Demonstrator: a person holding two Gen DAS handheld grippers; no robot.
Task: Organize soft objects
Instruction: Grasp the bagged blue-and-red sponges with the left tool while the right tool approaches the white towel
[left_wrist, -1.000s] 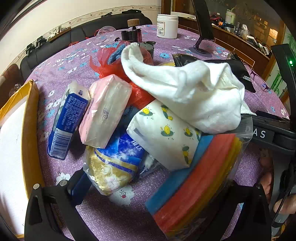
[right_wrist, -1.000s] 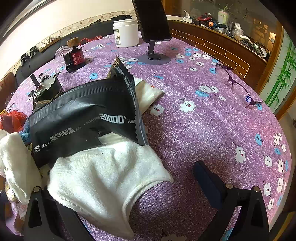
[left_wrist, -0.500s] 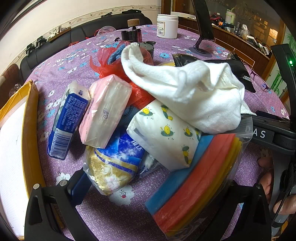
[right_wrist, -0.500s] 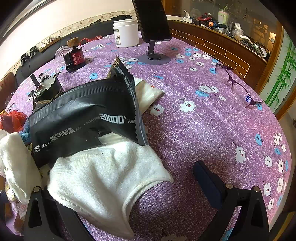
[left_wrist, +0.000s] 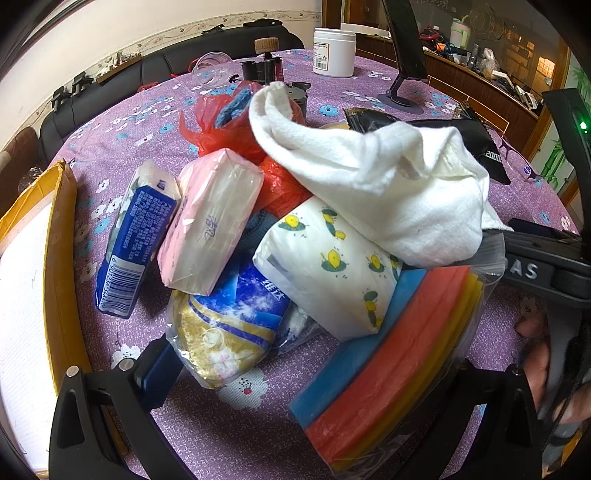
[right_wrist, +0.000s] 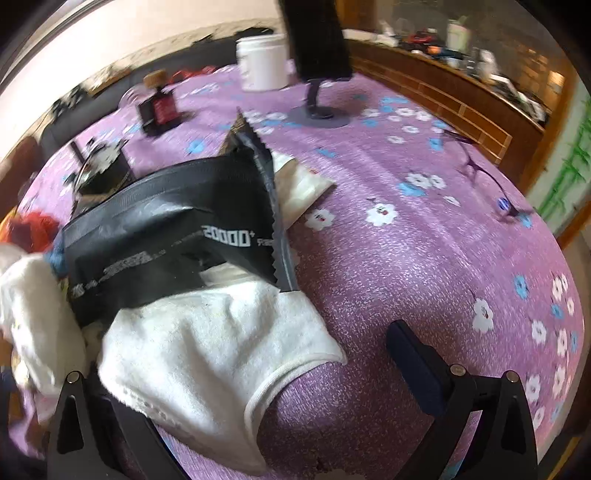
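Right now the soft things sit heaped on the purple flowered tabletop (left_wrist: 155, 110): a white towel (left_wrist: 373, 188) drapes over a lemon-print pack (left_wrist: 328, 266), with a pink tissue pack (left_wrist: 210, 221) and a blue tissue pack (left_wrist: 136, 236) leaning beside it. The left tongs (left_wrist: 295, 398) stand spread around a bagged stack of coloured sponges (left_wrist: 391, 358) (clear plastic). In the right wrist view, the right tongs (right_wrist: 243, 373) are also spread, the towel's corner lying between them under a black pouch (right_wrist: 173, 229).
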